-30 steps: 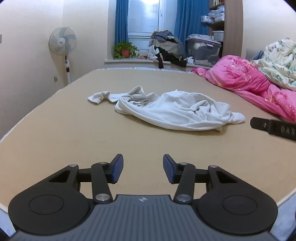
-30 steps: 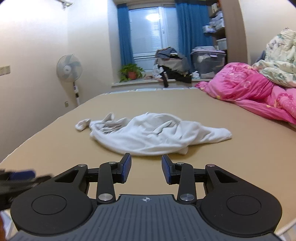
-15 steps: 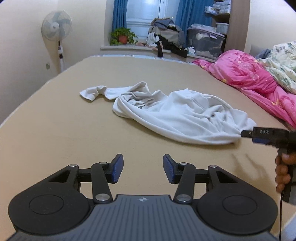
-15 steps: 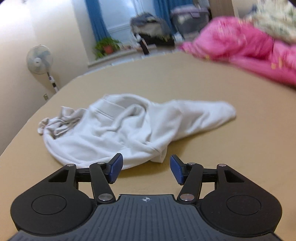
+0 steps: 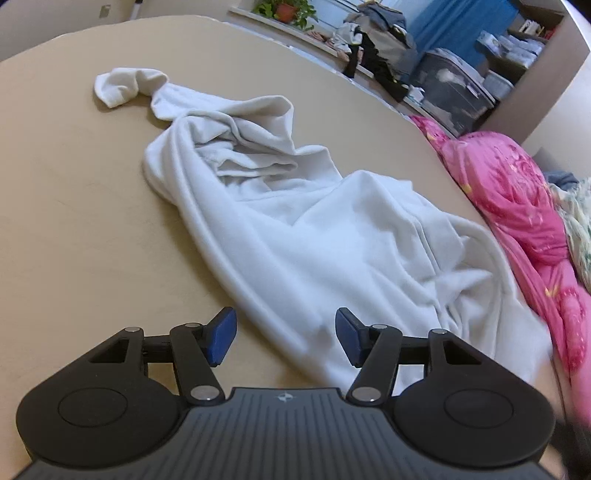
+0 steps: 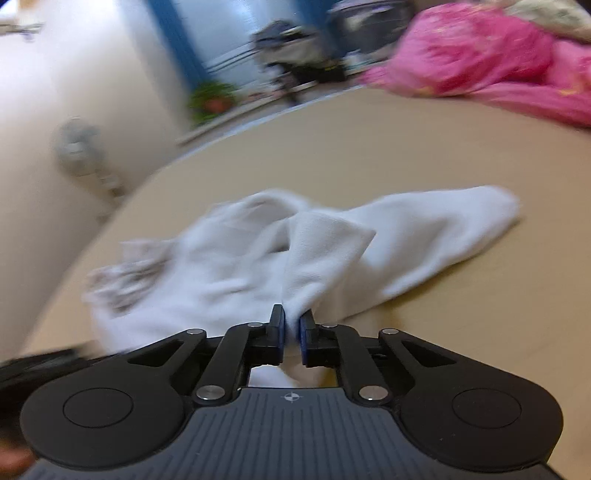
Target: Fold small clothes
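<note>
- Left wrist view: the left gripper [image 5: 284,338] hangs low over the tan bed surface [image 5: 74,206] with its blue-padded fingers [image 5: 221,335] spread wide and nothing between them.
- The white garment [image 5: 314,236] lies crumpled on that tan surface, and its near hem runs right up between the spread fingers without being pinched.
- One twisted sleeve [image 5: 125,84] trails off the far left end of the garment, flat on the surface.
- A rumpled fold with a ribbed edge sits toward the far side of the garment's middle.
- To the right of the garment a pink quilt [image 5: 517,206] is heaped, its edge just beside the cloth.
- Beyond the garment, at the far edge of the surface, a potted plant [image 5: 284,8] stands on a ledge, with a pile of dark clothes [image 5: 373,48] and a clear storage box [image 5: 454,88] further right.
- Right wrist view: the right gripper [image 6: 291,330] is clamped tight on a bunched edge of the white garment [image 6: 314,251], cloth squeezed between the two blue pads.
- From the pinch the fabric rises in a peaked fold, while the rest spreads left and right on the tan surface [image 6: 406,147].
- This view is blurred; the pink quilt [image 6: 480,62] shows far right of the garment, the plant [image 6: 212,98] and a standing fan [image 6: 79,144] far left.
</note>
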Motion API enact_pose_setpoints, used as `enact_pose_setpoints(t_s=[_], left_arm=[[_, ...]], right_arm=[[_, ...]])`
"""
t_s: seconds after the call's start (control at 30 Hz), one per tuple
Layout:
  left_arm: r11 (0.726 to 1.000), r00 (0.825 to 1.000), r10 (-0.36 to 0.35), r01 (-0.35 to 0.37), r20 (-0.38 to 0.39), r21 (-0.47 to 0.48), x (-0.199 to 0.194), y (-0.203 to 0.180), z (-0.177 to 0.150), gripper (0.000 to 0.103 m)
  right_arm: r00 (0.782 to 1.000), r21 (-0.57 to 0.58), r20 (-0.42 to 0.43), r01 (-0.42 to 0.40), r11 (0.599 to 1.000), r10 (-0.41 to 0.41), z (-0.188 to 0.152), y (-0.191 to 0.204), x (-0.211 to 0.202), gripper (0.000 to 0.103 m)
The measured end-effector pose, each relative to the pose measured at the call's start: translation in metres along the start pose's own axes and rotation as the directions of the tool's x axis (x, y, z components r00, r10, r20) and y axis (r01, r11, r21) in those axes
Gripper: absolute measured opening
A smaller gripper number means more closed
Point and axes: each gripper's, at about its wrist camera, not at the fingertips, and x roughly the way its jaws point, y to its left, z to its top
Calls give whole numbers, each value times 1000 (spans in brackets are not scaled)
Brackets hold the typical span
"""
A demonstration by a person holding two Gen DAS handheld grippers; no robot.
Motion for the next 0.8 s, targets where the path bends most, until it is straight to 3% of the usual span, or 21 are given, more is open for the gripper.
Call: enact_pose_setpoints(t_s=[0.03, 0.07, 0.1, 0.13, 0.17, 0.27, 0.3, 0.37, 0.4, 0.43, 0.5, 0.53, 0.63, 0.73, 0.8], left_arm=[[1000, 1000, 19, -19, 0, 18, 5, -2, 2, 44], [998, 999, 37, -36, -9, 51, 7, -3, 4, 21], [996, 999, 43, -41, -20, 80, 7, -2, 7, 12], [994, 999, 36, -34, -18, 104, 0, 0, 10, 11], [989, 999, 35, -36, 10, 141, -12, 3, 14, 10], [965, 992, 54, -82, 116, 250, -62, 18, 24, 7], [964, 989, 48, -82, 137, 252, -82, 28, 28, 7], [964, 979, 71, -117, 190, 240, -119, 47, 34, 6], [969, 976, 88, -131, 200, 212, -134, 55, 34, 6], [975, 976, 110, -143, 188, 171, -145, 64, 32, 6], [984, 984, 122, -138, 131, 112, -165, 77, 19, 6], [984, 986, 115, -130, 123, 118, -170, 78, 9, 6], [977, 989, 113, -128, 97, 170, -173, 70, -23, 6], [974, 988, 113, -131, 103, 184, -167, 63, -30, 6], [970, 985, 99, -127, 143, 209, -167, 60, -30, 6]], right_arm=[[994, 25, -71, -77, 997, 78, -2, 7, 0, 6], [955, 89, -205, -199, 976, 214, -9, 14, 4, 6], [899, 144, -292, -296, 944, 326, -17, 19, 7, 2], [858, 165, -332, -356, 920, 392, -25, 25, 7, 2], [855, 59, -376, -362, 930, 357, -39, 46, 0, 2], [847, -42, -389, -408, 912, 361, -44, 64, -5, 2], [861, -79, -370, -404, 911, 350, -44, 70, -9, 3], [910, -135, -297, -340, 931, 289, -37, 74, -16, 6], [940, -162, -234, -291, 943, 250, -32, 73, -21, 14], [958, -170, -183, -250, 953, 219, -31, 71, -24, 29], [983, -125, -95, -166, 978, 155, -24, 61, -27, 48], [989, -84, -67, -140, 987, 134, -21, 54, -28, 49], [984, 1, -73, -162, 987, 162, -18, 43, -25, 57], [946, 20, -171, -278, 960, 277, -27, 53, -13, 70], [927, -21, -215, -319, 947, 308, -40, 71, -9, 74]])
